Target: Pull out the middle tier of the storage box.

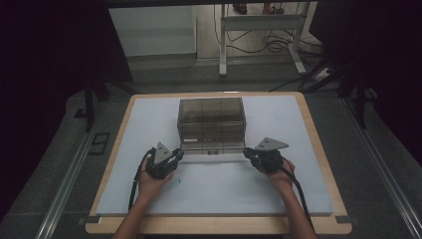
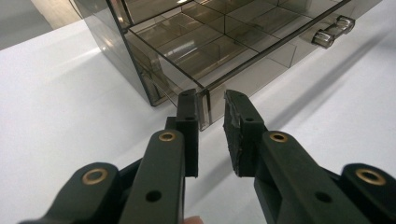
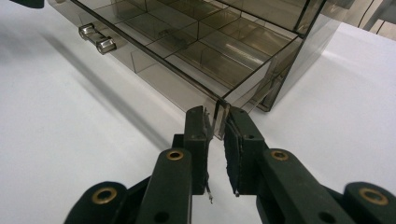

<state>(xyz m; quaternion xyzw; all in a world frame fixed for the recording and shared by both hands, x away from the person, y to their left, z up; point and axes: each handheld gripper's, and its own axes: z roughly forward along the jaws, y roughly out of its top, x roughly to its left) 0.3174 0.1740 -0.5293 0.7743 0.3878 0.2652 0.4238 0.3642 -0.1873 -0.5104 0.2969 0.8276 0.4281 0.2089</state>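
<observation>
Left claw [image 2: 211, 105] nipping drawer [image 2: 243, 79] corner, right claw [image 3: 217, 122] pinching other corner

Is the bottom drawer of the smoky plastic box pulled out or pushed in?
Pulled out: the drawer projects from the box toward the person, its compartments uncovered.

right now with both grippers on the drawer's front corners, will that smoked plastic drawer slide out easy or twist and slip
The drawer looks like thin rigid plastic, so it should probably stay stiff rather than flex. Its walls look glossy, so the left gripper and right gripper, pinching only corner edges, may slip. It looks empty, so likely light; uneven pulls could jam it in the cabinet.
</observation>
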